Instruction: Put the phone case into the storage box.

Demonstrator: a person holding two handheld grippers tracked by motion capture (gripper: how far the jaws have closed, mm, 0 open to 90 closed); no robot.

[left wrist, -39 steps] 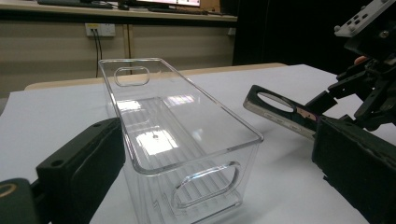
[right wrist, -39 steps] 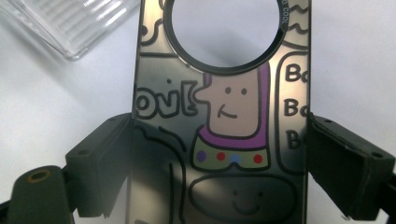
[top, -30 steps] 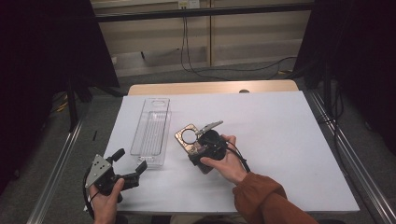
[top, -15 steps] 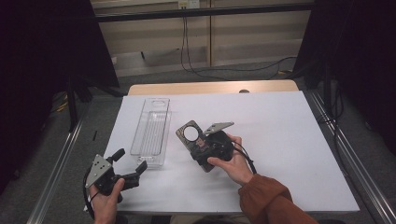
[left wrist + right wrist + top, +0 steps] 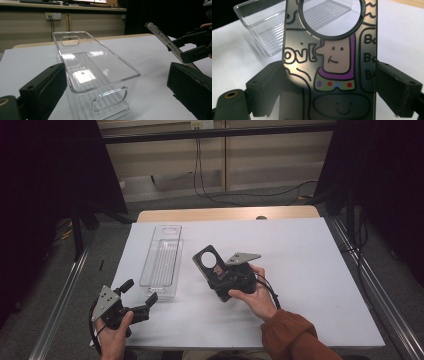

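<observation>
**Tongs clamp a cartoon phone case beside the clear bin**

Right tongs (image 5: 212,270) have a phone case (image 5: 211,262) pinched between their two black jaws, one jaw on each long edge, and the right gripper view puts it right up close: a dark, glossy case (image 5: 332,62) with a big round camera opening at the top, a cartoon face in a purple collar with coloured dots, and doodled lettering around it. From the high view, the case stands tilted, lifted off the white bench (image 5: 310,270), its round hole facing up and toward the left. The person's right hand (image 5: 255,295) wraps the gripper body, an orange-brown sleeve (image 5: 287,340) trailing to the bottom edge.

Over at the near left corner, the left tongs (image 5: 140,296) sit wide open, nothing between them, held low over the bench by the left hand (image 5: 114,335), with the grey three-cornered plate (image 5: 106,296) on top. They point at the near end of the clear plastic bin (image 5: 162,262), just short of it.

Left gripper view: the bin (image 5: 97,80) sits dead ahead between the spread jaws, ribbed floor, oval handle cut-outs at both ends, empty. Off to the right, the case's edge (image 5: 162,37) slants up in the other tongs' grip.

Farther back, the bin runs lengthwise away from the person, left of the case and clear of it. Beyond the white sheet shows a strip of wooden bench edge (image 5: 225,214).
</observation>
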